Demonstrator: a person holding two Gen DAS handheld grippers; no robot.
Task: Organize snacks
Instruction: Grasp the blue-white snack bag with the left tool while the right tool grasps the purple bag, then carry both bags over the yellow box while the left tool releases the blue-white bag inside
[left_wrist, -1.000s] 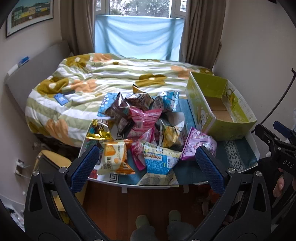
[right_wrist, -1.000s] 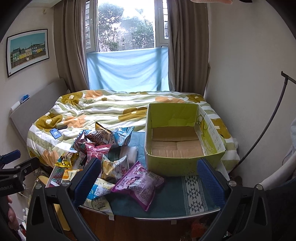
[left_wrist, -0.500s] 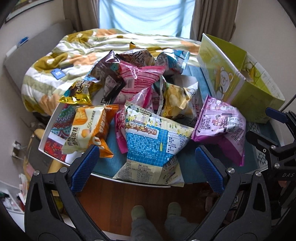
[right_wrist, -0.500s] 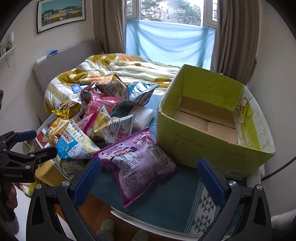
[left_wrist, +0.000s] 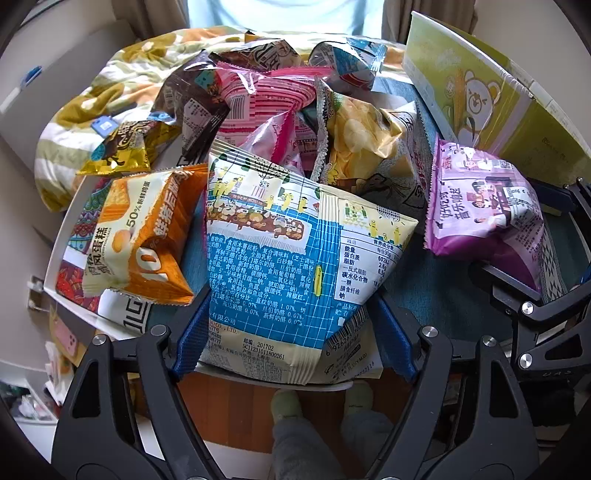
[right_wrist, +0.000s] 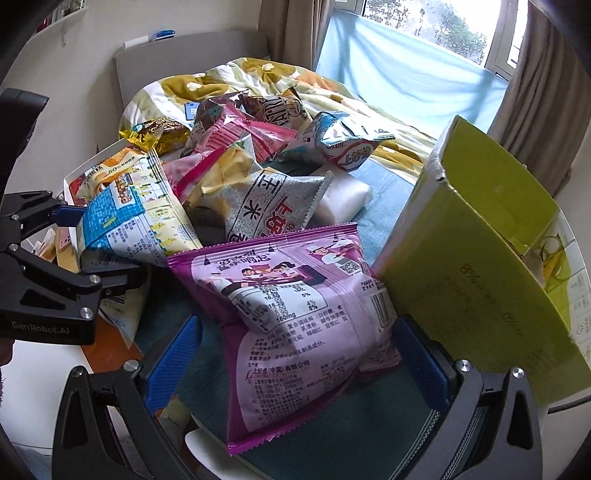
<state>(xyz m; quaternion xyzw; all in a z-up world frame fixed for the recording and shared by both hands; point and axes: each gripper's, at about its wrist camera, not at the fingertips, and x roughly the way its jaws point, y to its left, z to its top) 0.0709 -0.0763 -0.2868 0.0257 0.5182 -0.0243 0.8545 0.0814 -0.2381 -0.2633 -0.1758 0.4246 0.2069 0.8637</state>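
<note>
Both grippers have dropped from a wide look over the bed down onto the snack pile in about a second. The left gripper (left_wrist: 293, 339) now straddles the blue bag (left_wrist: 295, 266) at the table's near edge and its jaws are closing, pads right at the bag's sides, though I can't tell if they're squeezing yet. The right gripper (right_wrist: 297, 360) sits wide open around the purple bag (right_wrist: 291, 325), not touching it. The green box (right_wrist: 480, 266) is just beside that bag. Looks like two pickups starting at once, nothing boxed yet.
</note>
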